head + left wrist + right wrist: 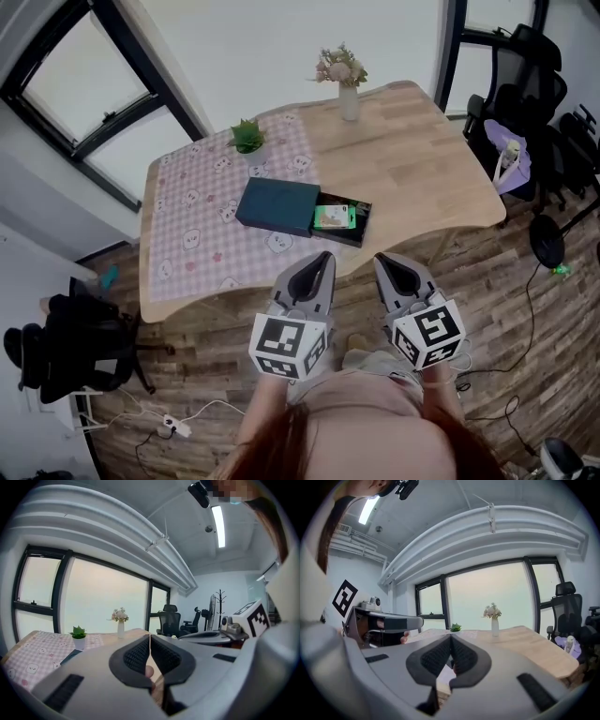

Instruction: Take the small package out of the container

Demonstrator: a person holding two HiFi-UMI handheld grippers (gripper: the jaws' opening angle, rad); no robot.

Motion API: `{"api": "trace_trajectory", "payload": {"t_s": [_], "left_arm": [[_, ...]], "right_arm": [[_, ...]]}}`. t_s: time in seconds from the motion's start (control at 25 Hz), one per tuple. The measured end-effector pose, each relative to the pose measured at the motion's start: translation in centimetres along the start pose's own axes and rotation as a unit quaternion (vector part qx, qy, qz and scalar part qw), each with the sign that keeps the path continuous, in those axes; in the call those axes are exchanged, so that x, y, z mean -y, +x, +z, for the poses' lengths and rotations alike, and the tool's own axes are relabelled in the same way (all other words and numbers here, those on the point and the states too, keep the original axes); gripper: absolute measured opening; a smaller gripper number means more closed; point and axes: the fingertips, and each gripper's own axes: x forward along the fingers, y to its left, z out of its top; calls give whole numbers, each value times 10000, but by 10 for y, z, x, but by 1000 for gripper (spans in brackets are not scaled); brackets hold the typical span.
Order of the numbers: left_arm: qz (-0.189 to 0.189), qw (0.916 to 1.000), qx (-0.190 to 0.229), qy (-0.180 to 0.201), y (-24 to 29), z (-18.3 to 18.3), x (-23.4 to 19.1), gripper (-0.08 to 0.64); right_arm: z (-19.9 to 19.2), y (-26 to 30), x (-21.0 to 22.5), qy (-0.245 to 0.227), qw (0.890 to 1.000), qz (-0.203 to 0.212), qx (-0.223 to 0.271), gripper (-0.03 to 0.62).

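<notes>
— Grippers first: how are they found?
— The left gripper [323,255] is shut, pad against pad, with nothing between. The same is seen of the right gripper [384,258]. Both are held empty, side by side, short of the table [422,159] and pointed toward it.
— And the small package?
— The green package [335,217] is seen lying in the uncovered end of the dark container [281,208], near the table's front edge and partly on the checked cloth [192,234].
— Which step is judged in hand?
— The approach; nothing is touched yet. Next, one gripper would need to be opened, lowered over the package and shut on it, the container perhaps being steadied by the other.
</notes>
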Motion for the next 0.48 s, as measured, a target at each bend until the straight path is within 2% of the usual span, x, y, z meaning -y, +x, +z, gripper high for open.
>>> {"api": "trace_trajectory", "payload": {"t_s": [0.28,0.48], "left_arm": [[271,9996,91,-20,27,9,-14,12],[455,9989,-32,-126,36,0,-25,12]], "right_arm": [[3,25,24,-239,9994,248,-75,0],[-2,41,34,-341,9983,412,-212,0]]}}
